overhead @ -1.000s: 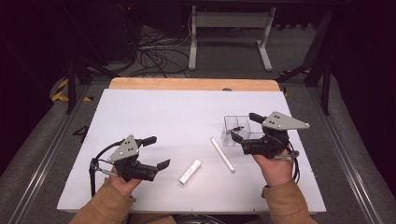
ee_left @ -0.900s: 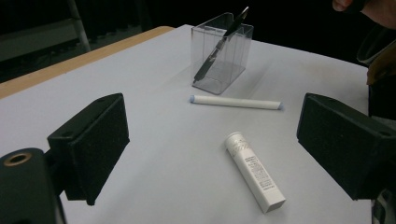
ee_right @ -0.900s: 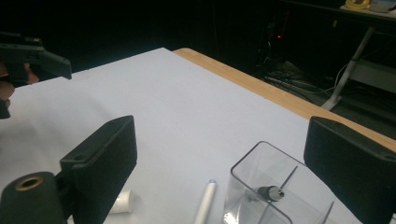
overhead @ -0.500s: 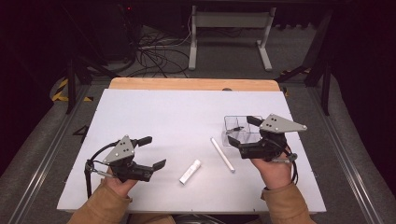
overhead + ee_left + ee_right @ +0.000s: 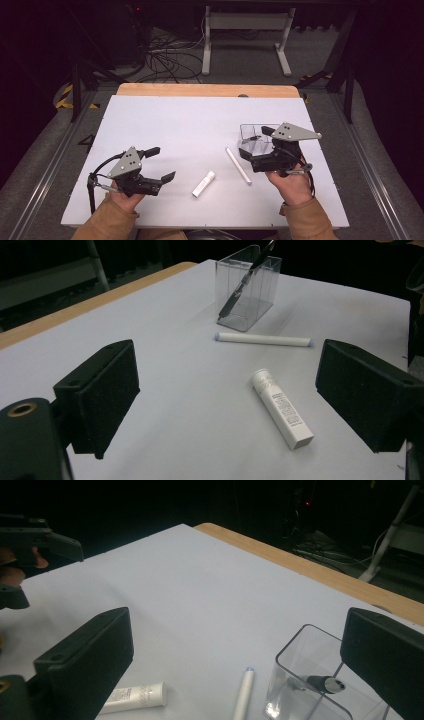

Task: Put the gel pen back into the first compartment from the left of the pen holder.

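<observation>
Between the two hands on the white desk (image 5: 165, 125) lie the things still loose: a short white tube (image 5: 203, 184) and a long white stick (image 5: 238, 165), with a clear box (image 5: 252, 136) beyond them that already has a dark pen (image 5: 245, 279) leaning in it. The tube lies just off the tip of the left tongs (image 5: 161, 165), on their inner side, its long axis slanting up toward the box; in the left gripper view it sits between the spread black pads, nearer the right-hand one, cap end pointing away. So the left hand is the nearer to the tube, and a short forward reach with a slight turn should, I judge, bring the pads across its width. The stick lies closer to the right tongs (image 5: 254, 146), which hover at the near side of the box, one pad by its rim. Both tongs are wide and hold nothing; the right jaws have just been opening, with nothing between them. Compared with a second ago, the right tongs have drawn slightly back from the box toward the person, while the left tongs, tube and stick lie much as they did.
</observation>
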